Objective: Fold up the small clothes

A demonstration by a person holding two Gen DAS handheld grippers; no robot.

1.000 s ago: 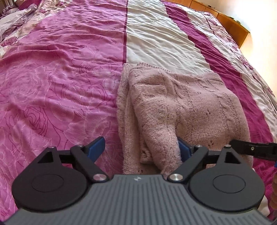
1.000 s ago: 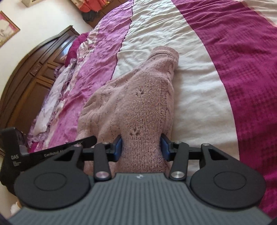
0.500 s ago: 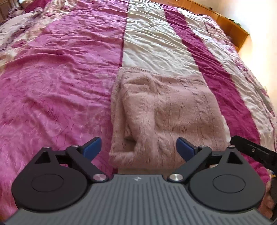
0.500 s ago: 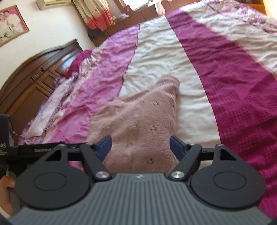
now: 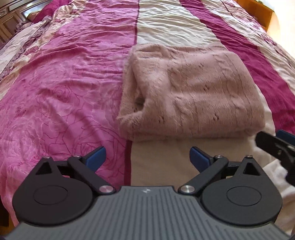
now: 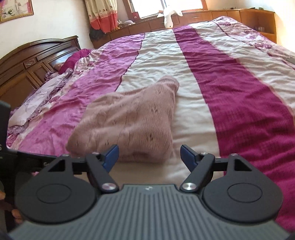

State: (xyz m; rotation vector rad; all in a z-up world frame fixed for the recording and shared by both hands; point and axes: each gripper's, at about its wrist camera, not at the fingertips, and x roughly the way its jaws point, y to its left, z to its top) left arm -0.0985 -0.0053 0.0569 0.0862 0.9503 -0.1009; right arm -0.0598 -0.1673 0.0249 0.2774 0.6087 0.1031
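Note:
A dusty-pink knitted sweater (image 5: 193,92) lies folded into a rough rectangle on the striped bed cover (image 5: 64,92). My left gripper (image 5: 147,158) hovers just short of its near edge, open, with only the cover between its blue pads. From the right wrist view the same sweater (image 6: 129,121) rests flat ahead of my right gripper (image 6: 149,156), which is open and holds nothing. The right gripper's black frame (image 5: 274,145) pokes in at the right edge of the left wrist view.
The bed cover runs in pink, cream and magenta stripes (image 6: 230,83). A dark wooden headboard (image 6: 33,61) stands at the left, a low wooden cabinet (image 6: 212,16) with a white soft toy (image 6: 169,16) at the far side. The left gripper's body (image 6: 7,133) shows at the left edge.
Both grippers let go of the sweater's near edge, opened and drew back toward me. The sweater now lies flat and folded on the bed, farther from both grippers.

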